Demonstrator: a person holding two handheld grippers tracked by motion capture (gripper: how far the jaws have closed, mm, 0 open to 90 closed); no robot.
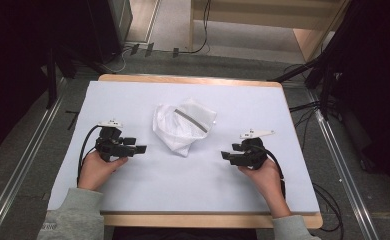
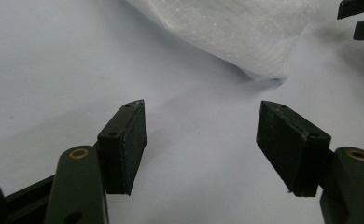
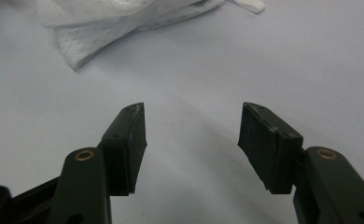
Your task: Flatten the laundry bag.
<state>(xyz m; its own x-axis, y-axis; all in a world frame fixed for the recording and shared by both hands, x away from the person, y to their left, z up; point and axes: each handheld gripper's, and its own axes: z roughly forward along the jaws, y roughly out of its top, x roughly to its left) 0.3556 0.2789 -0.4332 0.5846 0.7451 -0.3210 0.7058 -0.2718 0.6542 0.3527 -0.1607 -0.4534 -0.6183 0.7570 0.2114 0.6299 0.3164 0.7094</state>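
Grey-striped white mesh bag (image 1: 184,125) mid-table

A white-topped wooden table (image 1: 193,80) stands on grey floor (image 1: 28,165) between dark curtains (image 1: 13,60).

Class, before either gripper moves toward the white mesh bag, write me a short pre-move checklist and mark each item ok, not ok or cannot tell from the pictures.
1. Left gripper open, nothing between the jaws: ok.
2. Right gripper open, nothing between the jaws: ok.
3. White mesh bag lies on the table between the two grippers, touched by neither: ok.
4. Path from each gripper to the bag free of other things: ok; bare tabletop lies ahead of both in the gripper views.
5. Bag lies flat and ready: not ok; it is crumpled and folded over itself.
6. Where the bag's opening is, and whether anything is inside: cannot tell.
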